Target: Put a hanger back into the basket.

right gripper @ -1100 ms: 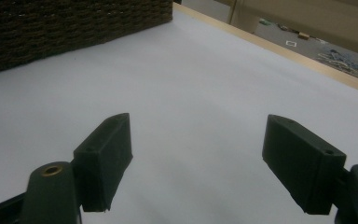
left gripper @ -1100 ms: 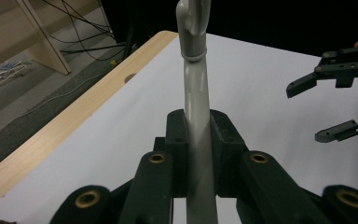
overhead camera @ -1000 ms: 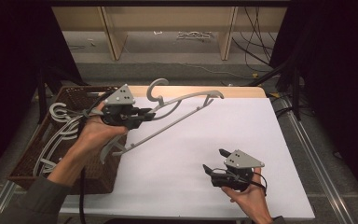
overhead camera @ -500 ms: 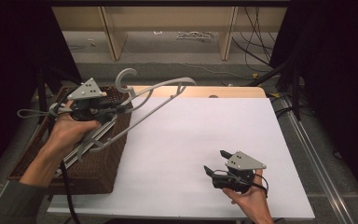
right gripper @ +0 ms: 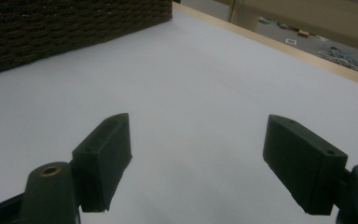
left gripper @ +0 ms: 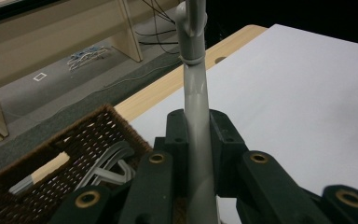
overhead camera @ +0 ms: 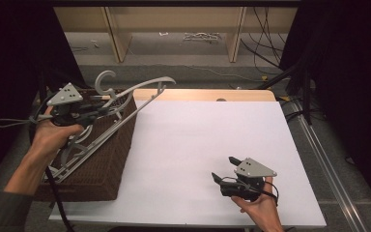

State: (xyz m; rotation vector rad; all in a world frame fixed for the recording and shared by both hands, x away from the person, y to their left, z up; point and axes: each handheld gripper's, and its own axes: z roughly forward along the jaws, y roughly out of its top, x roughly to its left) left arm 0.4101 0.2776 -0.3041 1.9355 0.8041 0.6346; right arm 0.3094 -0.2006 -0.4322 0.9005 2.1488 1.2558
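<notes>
High view, left of frame: your left gripper [overhead camera: 94, 112] clamps a grey hanger [overhead camera: 140, 92] above the wicker basket [overhead camera: 106, 166], while your right gripper [overhead camera: 224, 173], lower right, rests with jaws apart.

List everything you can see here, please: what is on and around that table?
Hanger: one, grey, held up over the basket, slanting toward the table's far left corner.
More hangers: several, pale grey, lying inside the basket; exact count unclear.
Basket: one, dark brown wicker, at the table's left edge.
Table: one, white top with a wooden far edge.
Shelving: pale wood, on the floor beyond the table.
Cables: several, black, on the floor at far right.
Left claw: one, black, shut on the hanger's stem.
Right claw: one, black, open, low over the table's near right part.
Hands: two, each holding a claw.
</notes>
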